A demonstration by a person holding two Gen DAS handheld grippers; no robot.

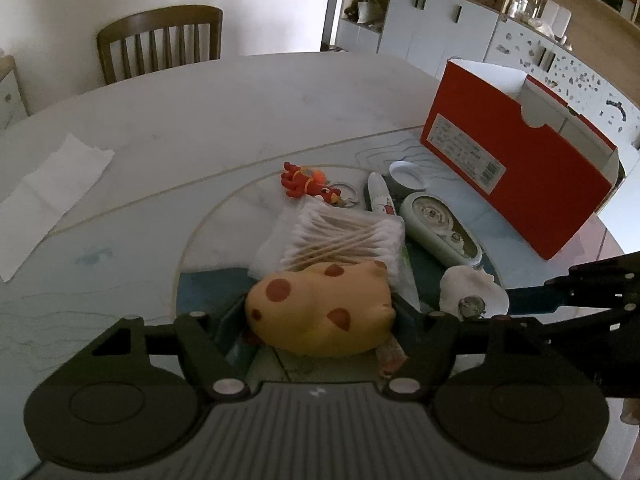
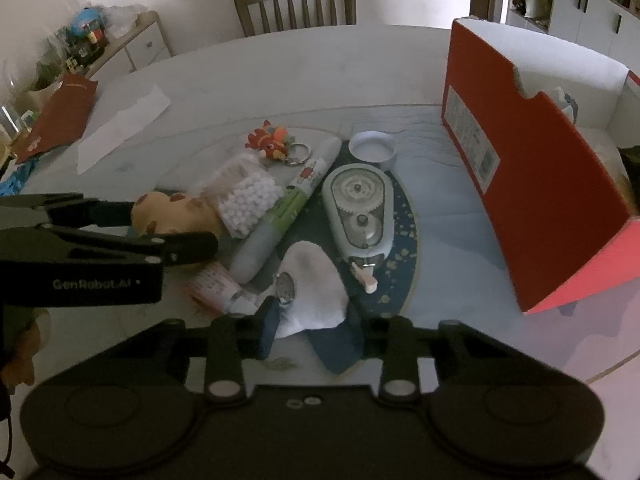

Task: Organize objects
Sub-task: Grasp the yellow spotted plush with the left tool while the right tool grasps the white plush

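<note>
Both grippers are down in the pile at once. The left gripper (image 1: 320,316) has its jaws fairly wide on either side of the soft yellow plush toy with brown spots (image 1: 320,312); the fingers look right up against its sides, so I'd call that a grip. The right gripper (image 2: 312,332) has its jaws drawn narrow onto the lower edge of the small white fabric pouch with a metal charm (image 2: 312,288), pinching it.

Progress-wise, I'd say this is barely started. The open red cardboard shoebox (image 2: 536,184) stands off to the right of the right jaws and well apart from the pile. Something pale shows inside it near the far wall, can't tell what.

Everything else lies loose on the round white marble table (image 1: 200,112), ahead of the jaws:
- clear bag of cotton swabs (image 1: 344,236), just beyond the plush toy
- red and orange rubber keychain figure (image 1: 308,184), farther out
- grey-green pen-shaped tube (image 2: 288,208)
- pale green correction tape dispenser (image 2: 358,208), ahead of the pouch
- small white round lid (image 2: 372,148)
- pink tube (image 2: 220,288), just left of the right jaws

So two items in hand, six or so left, assuming the box is the destination.
</note>
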